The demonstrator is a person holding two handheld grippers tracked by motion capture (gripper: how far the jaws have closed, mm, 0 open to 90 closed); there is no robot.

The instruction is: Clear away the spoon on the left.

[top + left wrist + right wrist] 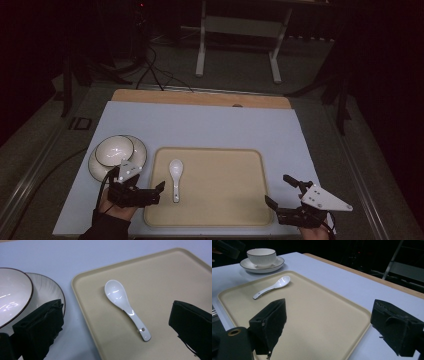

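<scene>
At the far left of the bench (pixel 200 125), at about nine o'clock from the tray, sits a white bowl (pixel 115 149) with a thin dark rim. It stands upright on a white saucer (pixel 140 159). Both are off the tray, just beside its left edge.

My left gripper (pixel 147 186) is at seven o'clock, low near my edge of the bench, just below the saucer. Its jaws are wide apart and hold nothing. One jaw hangs over the bench by the saucer and the other over the tray's left side. In the left gripper view the spoon lies between my two jaws but farther off, and they do not touch it.

The tan tray (pixel 225 200) lies flat in the middle. The white spoon (pixel 175 177) rests on its left part, its round end pointing to twelve o'clock and its handle to six o'clock. The rest of the tray is bare.

My right gripper (pixel 277 192) is at five o'clock, by the tray's near right corner. Its jaws are wide apart too, with nothing in them. The spoon is well apart from this gripper.
</scene>
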